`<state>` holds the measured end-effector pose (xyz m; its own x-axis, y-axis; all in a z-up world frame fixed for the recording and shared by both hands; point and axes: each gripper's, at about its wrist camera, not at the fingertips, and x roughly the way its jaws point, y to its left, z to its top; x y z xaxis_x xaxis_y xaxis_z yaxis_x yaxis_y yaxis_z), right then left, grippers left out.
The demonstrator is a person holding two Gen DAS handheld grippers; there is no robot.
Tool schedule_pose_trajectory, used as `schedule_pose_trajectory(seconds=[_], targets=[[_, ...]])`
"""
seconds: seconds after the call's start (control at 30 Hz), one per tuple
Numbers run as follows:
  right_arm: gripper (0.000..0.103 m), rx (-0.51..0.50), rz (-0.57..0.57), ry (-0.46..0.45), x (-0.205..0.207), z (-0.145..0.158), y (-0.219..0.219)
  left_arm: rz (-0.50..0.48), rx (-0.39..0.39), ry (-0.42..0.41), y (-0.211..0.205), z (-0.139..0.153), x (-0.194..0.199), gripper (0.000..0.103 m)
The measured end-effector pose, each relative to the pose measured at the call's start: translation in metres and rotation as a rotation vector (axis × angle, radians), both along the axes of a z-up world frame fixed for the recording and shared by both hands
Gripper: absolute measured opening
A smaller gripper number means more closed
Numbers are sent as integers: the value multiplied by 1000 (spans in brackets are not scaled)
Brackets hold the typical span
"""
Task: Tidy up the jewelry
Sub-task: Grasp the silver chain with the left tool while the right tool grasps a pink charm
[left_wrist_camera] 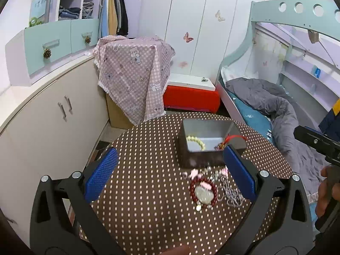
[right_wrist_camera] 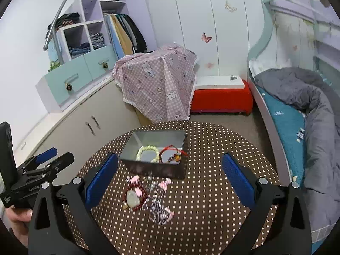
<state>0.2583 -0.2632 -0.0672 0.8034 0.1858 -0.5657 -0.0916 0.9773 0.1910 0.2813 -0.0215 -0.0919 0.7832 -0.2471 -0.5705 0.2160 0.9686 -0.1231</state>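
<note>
An open dark tin box [left_wrist_camera: 199, 159] [right_wrist_camera: 157, 170] stands on the round brown polka-dot table [left_wrist_camera: 148, 201] [right_wrist_camera: 212, 191]. Inside lie a pale green bead bracelet [left_wrist_camera: 196, 142] [right_wrist_camera: 147, 153] and a red cord bracelet [left_wrist_camera: 231, 139] [right_wrist_camera: 172, 153]. In front of the box lies a pile: a dark red bead bracelet with a pale stone [left_wrist_camera: 203, 193] [right_wrist_camera: 133, 197], pink-beaded pieces and silver chains [left_wrist_camera: 230, 193] [right_wrist_camera: 158, 209]. My left gripper [left_wrist_camera: 170, 174] is open and empty above the table. My right gripper [right_wrist_camera: 170, 176] is open and empty above the pile.
A cabinet [left_wrist_camera: 53, 116] stands at the left. A box under a pink checked cloth [left_wrist_camera: 131, 74] and a red-and-white box [left_wrist_camera: 191, 95] stand beyond the table. A bed with a grey quilt [left_wrist_camera: 276, 110] is at the right.
</note>
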Motion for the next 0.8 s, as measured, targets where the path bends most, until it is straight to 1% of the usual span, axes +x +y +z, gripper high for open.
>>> schedule_pose_trajectory(seconds=[0.13, 0.27, 0.4, 0.47, 0.5, 0.53, 0.57, 0.6, 0.63, 0.7, 0.8], targets=[[95, -50, 5, 1, -11, -8, 10, 12, 6, -3, 5, -6, -13, 97], [95, -66, 2, 34, -16, -28, 10, 22, 24, 19, 7, -20, -21, 97], [94, -89, 17, 90, -19, -57, 8, 31, 33, 64, 6, -37, -22, 97], [89, -89, 21, 119, -20, -70, 7, 33, 43, 79, 5, -44, -21, 97], [83, -83, 23, 139, -20, -78, 5, 32, 52, 89, 3, -48, -21, 97], [74, -78, 29, 168, -18, -89, 5, 30, 59, 97, 1, -51, -21, 97], [69, -81, 36, 185, -18, -96, 6, 28, 64, 101, 0, -54, -22, 97], [60, -85, 43, 205, -17, -104, 7, 26, 70, 108, -2, -58, -22, 97], [52, -82, 54, 228, -14, -113, 9, 22, 74, 113, -5, -60, -22, 97], [45, -69, 68, 246, -9, -123, 12, 12, 82, 124, -9, -65, -22, 97], [41, -51, 89, 255, -1, -132, 15, 0, 96, 128, -15, -69, -24, 97]])
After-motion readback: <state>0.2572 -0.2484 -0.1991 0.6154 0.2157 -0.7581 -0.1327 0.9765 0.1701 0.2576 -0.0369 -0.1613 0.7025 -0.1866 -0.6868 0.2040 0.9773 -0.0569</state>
